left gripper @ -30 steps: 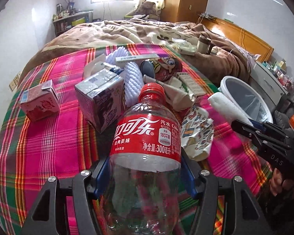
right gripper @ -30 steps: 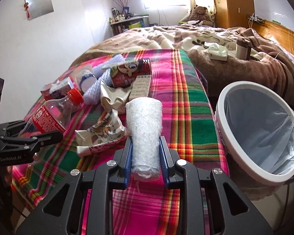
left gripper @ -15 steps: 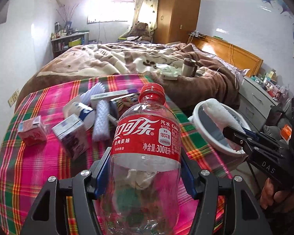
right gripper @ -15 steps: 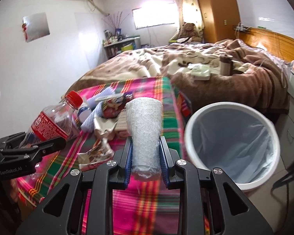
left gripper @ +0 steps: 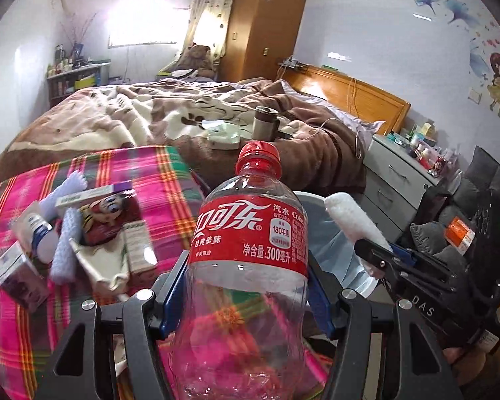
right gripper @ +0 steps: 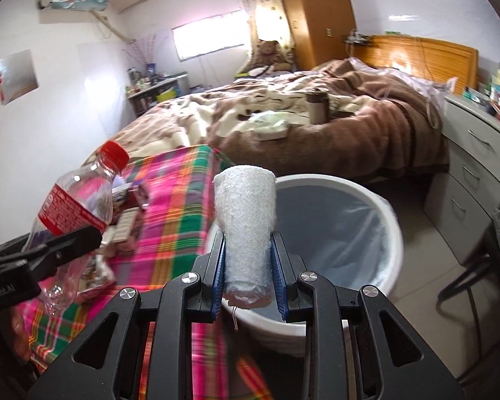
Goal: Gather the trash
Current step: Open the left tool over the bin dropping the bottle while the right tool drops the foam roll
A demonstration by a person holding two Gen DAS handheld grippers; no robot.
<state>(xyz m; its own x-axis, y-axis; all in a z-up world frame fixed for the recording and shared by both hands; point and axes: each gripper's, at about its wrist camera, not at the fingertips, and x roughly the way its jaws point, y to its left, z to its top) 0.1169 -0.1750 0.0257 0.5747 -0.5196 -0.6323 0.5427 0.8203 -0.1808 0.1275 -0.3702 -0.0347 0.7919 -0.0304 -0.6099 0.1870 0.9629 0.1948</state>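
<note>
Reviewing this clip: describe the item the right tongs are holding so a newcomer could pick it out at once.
Start at the white trash bin beside the plaid-covered table. Just above the bin's near rim, the right tongs are shut on a white foam roll, standing upright. Unlike the clear red-labelled bottle to its left, it is opaque, fuzzy-textured and plain.

Left gripper (left gripper: 246,286): clamps the bottle (left gripper: 250,266) between its fingers, cap end forward, above the cloth-covered table (left gripper: 170,180).
Right gripper (right gripper: 248,263): to the right of the left one, clamps the foam roll (right gripper: 246,226), which stands over the near rim of the bin (right gripper: 393,233).
Bin: on the floor just right of the table, in front of the bed (right gripper: 316,126).
Table: carries cartons (left gripper: 20,273), a wrapper (left gripper: 100,263) and small boxes (left gripper: 138,246) on its left part.
Bed: behind table and bin, with a cup (left gripper: 263,125) on it.
Drawers (right gripper: 476,166): right of the bed.
</note>
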